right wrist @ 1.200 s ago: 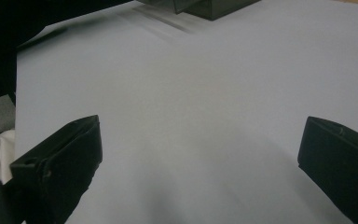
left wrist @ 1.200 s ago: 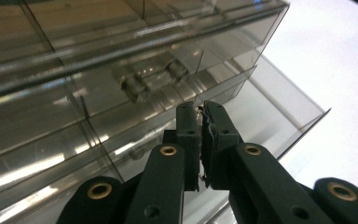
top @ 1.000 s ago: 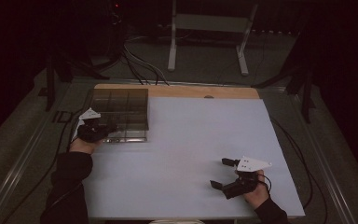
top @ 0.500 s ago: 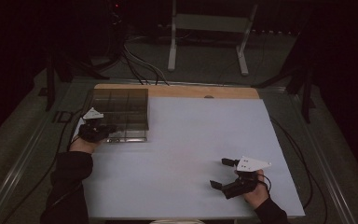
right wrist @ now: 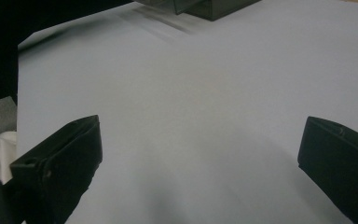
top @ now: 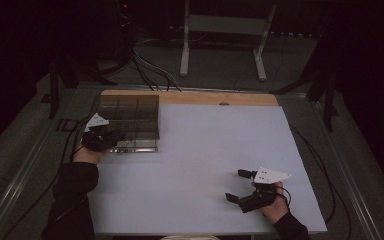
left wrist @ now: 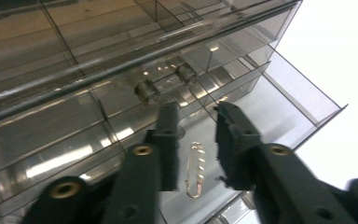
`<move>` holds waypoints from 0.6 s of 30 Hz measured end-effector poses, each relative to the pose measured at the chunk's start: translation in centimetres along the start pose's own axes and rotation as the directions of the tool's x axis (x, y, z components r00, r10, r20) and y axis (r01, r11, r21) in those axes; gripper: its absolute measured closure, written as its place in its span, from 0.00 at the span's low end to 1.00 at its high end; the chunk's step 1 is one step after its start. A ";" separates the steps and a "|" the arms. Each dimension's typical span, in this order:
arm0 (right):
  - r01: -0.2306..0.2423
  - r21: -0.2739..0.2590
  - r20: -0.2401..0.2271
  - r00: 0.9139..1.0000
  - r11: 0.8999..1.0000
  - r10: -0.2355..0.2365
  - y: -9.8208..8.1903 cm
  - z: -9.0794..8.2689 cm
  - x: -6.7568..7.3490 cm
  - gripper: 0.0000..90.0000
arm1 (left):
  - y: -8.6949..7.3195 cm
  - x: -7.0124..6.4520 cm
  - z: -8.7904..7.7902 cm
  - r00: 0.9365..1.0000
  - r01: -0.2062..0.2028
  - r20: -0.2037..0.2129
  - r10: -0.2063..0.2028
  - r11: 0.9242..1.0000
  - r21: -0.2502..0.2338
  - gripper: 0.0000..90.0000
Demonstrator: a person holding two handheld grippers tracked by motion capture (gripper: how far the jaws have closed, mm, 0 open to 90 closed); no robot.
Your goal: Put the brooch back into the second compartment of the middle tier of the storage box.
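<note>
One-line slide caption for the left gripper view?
Left gripper, jaws slightly apart, poised over a safety pin inside a clear compartment box.

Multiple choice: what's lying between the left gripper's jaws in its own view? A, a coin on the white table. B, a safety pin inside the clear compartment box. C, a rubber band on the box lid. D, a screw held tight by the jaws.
B: in the left gripper view a safety pin lies in a compartment of the clear box, between the parted jaws of the left gripper.
</note>
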State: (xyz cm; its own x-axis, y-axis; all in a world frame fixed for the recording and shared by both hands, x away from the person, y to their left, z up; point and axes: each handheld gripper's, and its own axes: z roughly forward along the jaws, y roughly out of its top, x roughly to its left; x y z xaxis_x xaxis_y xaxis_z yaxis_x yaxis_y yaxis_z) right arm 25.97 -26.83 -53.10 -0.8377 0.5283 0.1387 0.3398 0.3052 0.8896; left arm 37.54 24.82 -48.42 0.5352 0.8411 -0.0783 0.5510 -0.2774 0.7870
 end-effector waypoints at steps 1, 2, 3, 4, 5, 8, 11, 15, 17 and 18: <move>0.000 0.001 0.000 1.000 1.000 0.000 0.0 0.0 0.0 0.00 | 0.0 0.0 -0.1 1.000 0.004 0.015 -0.004 1.000 -0.006 0.74; -0.001 0.001 0.000 1.000 1.000 0.001 0.0 0.0 0.0 0.00 | 0.1 -0.1 -0.2 1.000 0.007 0.029 -0.007 1.000 -0.006 0.71; -0.001 0.001 0.000 1.000 1.000 0.001 0.0 0.0 0.0 0.00 | 0.1 -0.1 -0.2 1.000 0.007 0.029 -0.007 1.000 -0.006 0.67; 0.000 0.001 0.000 1.000 1.000 0.000 0.0 0.0 0.0 0.00 | 0.3 -0.3 -0.4 0.999 0.004 0.040 -0.003 1.000 -0.014 0.67; 0.001 0.001 0.000 1.000 1.000 -0.001 0.0 0.0 0.0 0.00 | 0.4 -0.4 -0.5 0.999 0.010 0.051 -0.009 1.000 -0.023 0.62; 0.001 0.003 0.001 1.000 1.000 -0.001 0.0 0.0 0.0 0.00 | 0.7 -0.7 -0.8 0.998 0.009 0.057 -0.008 1.000 -0.028 0.57; 0.006 0.003 0.001 1.000 1.000 -0.006 0.0 0.0 0.1 0.00 | 1.0 -1.0 -1.1 0.997 0.005 0.071 -0.004 1.000 -0.025 0.51; 0.003 0.002 0.002 1.000 1.000 -0.003 0.0 0.0 0.0 0.00 | 1.5 -1.7 -1.5 0.996 -0.013 0.088 0.016 0.999 -0.034 0.41; 0.003 0.005 0.001 1.000 1.000 -0.003 0.0 0.1 0.0 0.00 | 1.8 -2.0 -1.6 0.996 -0.012 0.088 0.015 0.999 -0.036 0.31; 0.001 0.007 0.000 1.000 1.000 -0.001 0.0 0.1 0.0 0.00 | 2.2 -2.5 -1.8 0.996 -0.018 0.091 0.021 0.999 -0.041 0.28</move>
State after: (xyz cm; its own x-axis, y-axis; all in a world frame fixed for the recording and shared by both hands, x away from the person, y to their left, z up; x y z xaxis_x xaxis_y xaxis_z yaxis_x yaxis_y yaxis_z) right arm 25.99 -26.78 -53.15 -0.8379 0.5281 0.1378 0.3420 0.3113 0.8866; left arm 36.25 22.92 -45.44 0.6028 0.7893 -0.1167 0.5149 -0.2730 0.8126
